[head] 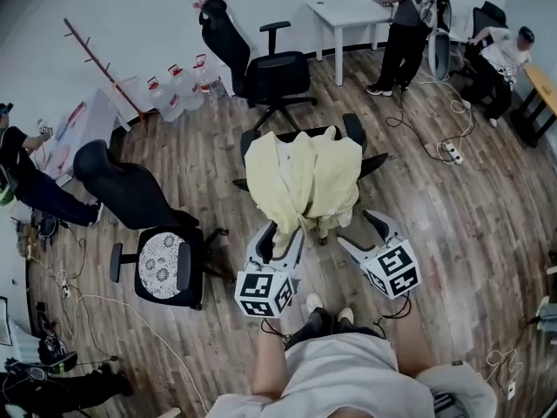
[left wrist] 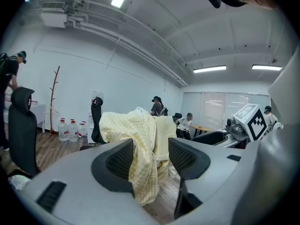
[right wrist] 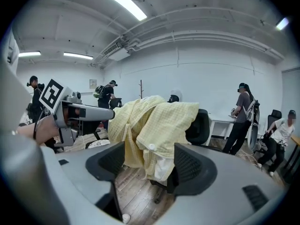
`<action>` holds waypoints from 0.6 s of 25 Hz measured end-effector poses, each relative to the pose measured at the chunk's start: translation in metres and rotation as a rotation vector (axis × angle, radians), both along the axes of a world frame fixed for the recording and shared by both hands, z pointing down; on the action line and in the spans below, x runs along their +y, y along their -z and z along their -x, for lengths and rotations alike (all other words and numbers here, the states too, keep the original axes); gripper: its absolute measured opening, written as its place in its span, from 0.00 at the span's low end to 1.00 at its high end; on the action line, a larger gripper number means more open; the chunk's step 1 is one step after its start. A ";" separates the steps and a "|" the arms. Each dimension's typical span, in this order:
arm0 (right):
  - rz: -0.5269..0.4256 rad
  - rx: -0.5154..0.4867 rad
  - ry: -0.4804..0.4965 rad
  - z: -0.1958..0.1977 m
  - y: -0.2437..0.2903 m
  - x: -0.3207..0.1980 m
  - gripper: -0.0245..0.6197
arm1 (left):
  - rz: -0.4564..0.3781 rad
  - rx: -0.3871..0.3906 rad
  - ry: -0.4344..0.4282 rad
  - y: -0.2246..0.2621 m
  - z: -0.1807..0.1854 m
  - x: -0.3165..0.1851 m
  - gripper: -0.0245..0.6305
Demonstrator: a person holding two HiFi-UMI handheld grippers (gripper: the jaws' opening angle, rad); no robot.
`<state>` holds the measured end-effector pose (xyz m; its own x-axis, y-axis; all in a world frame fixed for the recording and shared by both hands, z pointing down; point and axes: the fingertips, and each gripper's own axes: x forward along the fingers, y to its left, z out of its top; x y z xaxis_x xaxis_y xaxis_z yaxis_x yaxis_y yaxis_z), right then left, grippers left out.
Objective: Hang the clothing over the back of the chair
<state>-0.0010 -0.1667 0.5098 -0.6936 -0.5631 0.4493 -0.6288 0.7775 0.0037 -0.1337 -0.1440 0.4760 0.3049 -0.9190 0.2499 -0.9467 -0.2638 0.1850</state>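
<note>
One pale-yellow checked garment [head: 303, 181], draped in soft folds, black chair [head: 354, 131]

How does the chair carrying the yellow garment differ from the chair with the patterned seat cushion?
The draped chair has its back covered by the yellow garment; the cushioned chair has a bare back. The cushioned chair shows a white patterned cushion on its seat; the draped chair's seat is hidden. The draped chair stands straight ahead, the cushioned chair further left. Both are black office chairs with armrests.
</note>
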 end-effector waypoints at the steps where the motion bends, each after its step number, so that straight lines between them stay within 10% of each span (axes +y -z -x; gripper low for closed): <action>1: -0.001 -0.002 0.013 -0.001 0.001 0.001 0.55 | 0.001 -0.001 0.010 0.000 -0.001 0.002 0.40; 15: -0.035 -0.027 0.138 0.013 0.016 0.017 0.55 | 0.018 -0.023 0.125 -0.006 0.002 0.017 0.43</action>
